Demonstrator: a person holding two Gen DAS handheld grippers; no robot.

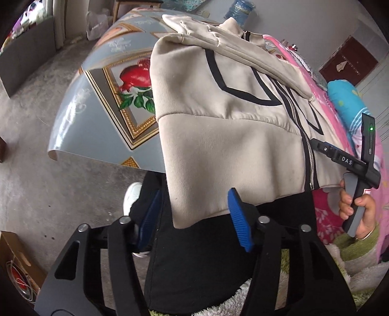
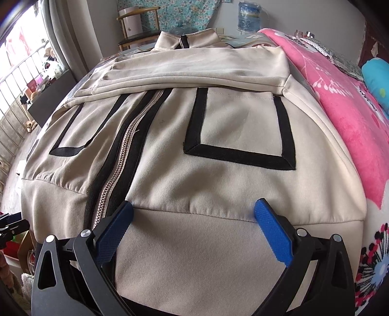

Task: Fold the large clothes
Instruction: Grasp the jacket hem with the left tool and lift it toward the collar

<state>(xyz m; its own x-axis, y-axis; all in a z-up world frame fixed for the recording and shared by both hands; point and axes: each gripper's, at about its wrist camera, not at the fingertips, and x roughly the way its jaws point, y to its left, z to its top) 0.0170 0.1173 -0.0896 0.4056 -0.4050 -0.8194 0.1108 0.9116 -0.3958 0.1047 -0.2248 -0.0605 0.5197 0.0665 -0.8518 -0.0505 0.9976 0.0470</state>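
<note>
A beige zip-up jacket (image 1: 218,136) with black trim lies face up on the table, sleeves folded across its chest; its bottom hem hangs over the near edge. My left gripper (image 1: 194,214) is open, its blue pads on either side of the hem's left corner without closing on it. My right gripper (image 2: 194,218) is open over the jacket (image 2: 194,150) just right of the zipper (image 2: 119,165), pads resting at the waistband seam. The right gripper's body (image 1: 350,165) shows in the left wrist view, held by a hand.
The table (image 1: 97,116) has a grey cloth with a red fruit print. A pink floral blanket (image 2: 340,102) lies along the jacket's right side. A water jug (image 2: 249,17) and a chair (image 2: 138,26) stand behind. A cardboard box (image 1: 17,262) sits on the floor.
</note>
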